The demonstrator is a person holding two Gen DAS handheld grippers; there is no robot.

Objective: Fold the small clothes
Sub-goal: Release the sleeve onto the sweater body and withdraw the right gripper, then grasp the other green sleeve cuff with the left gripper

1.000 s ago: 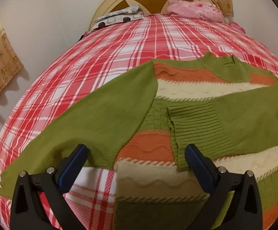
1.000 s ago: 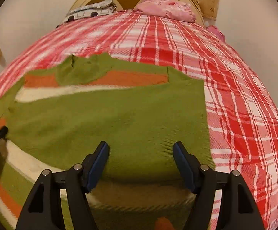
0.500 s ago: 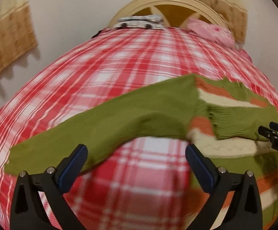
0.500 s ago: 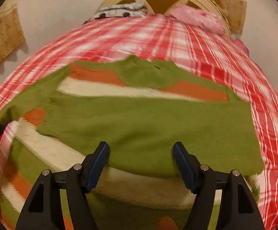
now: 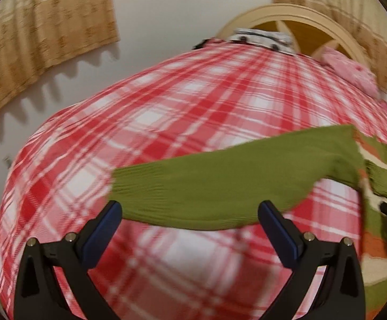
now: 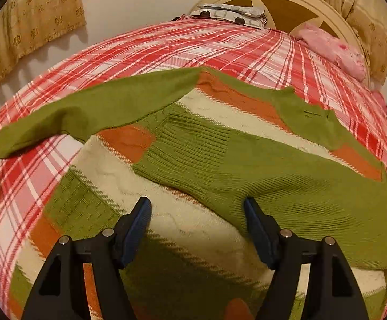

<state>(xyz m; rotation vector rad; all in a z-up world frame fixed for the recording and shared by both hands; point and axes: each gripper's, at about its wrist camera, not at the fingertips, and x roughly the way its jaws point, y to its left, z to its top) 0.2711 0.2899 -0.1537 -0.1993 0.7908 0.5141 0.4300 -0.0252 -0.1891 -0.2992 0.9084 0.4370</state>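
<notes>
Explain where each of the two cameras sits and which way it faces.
Left wrist: on the left tongs, facing across the bed toward the headboard; both open fingers frame the spread sleeve.
Right wrist: on the right tongs, low over the sweater, facing the same headboard; open fingers show.
Shared: sweater, bed, headboard, pink cloth.

No text, label, brand, number or sign can be read in either view. The left wrist view is blurred throughout, and nothing printed shows up in the sharper right wrist view.
</notes>
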